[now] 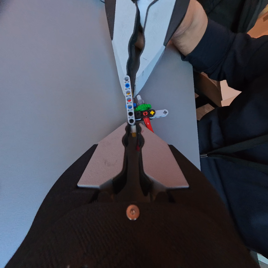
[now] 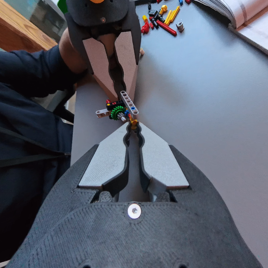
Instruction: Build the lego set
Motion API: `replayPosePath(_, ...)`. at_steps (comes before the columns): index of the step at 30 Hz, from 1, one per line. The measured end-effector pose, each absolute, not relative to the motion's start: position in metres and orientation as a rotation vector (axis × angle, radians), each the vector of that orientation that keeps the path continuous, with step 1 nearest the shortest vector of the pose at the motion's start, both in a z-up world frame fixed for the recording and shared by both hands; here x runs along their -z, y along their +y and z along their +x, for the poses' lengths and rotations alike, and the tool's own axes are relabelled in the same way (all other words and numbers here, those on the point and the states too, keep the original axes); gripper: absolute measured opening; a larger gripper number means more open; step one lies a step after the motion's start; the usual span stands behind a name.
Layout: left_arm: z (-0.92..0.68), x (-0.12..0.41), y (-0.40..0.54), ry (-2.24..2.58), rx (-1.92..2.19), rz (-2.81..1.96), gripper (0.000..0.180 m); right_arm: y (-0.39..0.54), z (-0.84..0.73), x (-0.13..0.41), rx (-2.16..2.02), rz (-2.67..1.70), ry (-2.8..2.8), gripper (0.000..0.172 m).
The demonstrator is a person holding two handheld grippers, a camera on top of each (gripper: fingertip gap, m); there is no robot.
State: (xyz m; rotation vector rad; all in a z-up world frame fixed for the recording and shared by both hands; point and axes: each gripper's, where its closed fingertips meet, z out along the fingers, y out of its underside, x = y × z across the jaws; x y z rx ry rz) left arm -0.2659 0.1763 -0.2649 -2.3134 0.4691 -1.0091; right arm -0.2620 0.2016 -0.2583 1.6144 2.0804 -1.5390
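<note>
I see, L wrist view, left edge to centre: bare grey table [image 1: 58, 87]. Centre: L gripper [image 1: 134, 126] clenched on the near end of a small brick assembly, by the grey holed beam [image 1: 129, 100]. R of beam: green gear [image 1: 142, 107], black beam [image 1: 145, 113], red curved piece [image 1: 148, 124]. R gripper [image 2: 134, 124], R wrist view centre, clamped on assembly's yellow pin [image 2: 133, 123]. Upper right: loose pieces [image 2: 163, 17].

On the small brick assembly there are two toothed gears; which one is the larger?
The green gear is the larger. It sits beside the black beam, while the blue gear is much smaller and tucked against the long grey beam.
</note>
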Motion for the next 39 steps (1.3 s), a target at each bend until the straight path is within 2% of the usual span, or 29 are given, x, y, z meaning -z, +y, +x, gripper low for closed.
replayPosePath(22, -0.263, 0.246, 0.170, 0.446, 1.188, -2.197, 0.004, 0.191, -0.262, 0.232, 1.714, 1.454, 1.833, 0.004)
replayPosePath(28, -0.276, 0.225, 0.175, 0.404, 1.177, -2.089, 0.022, 0.196, -0.262, 0.229, 1.734, 1.506, 1.612, 0.004)
replayPosePath(39, -0.284, 0.238, 0.170, 0.516, 0.952, -2.181, 0.021, 0.209, -0.265, 0.222, 1.800, 1.527, 1.393, 0.004)
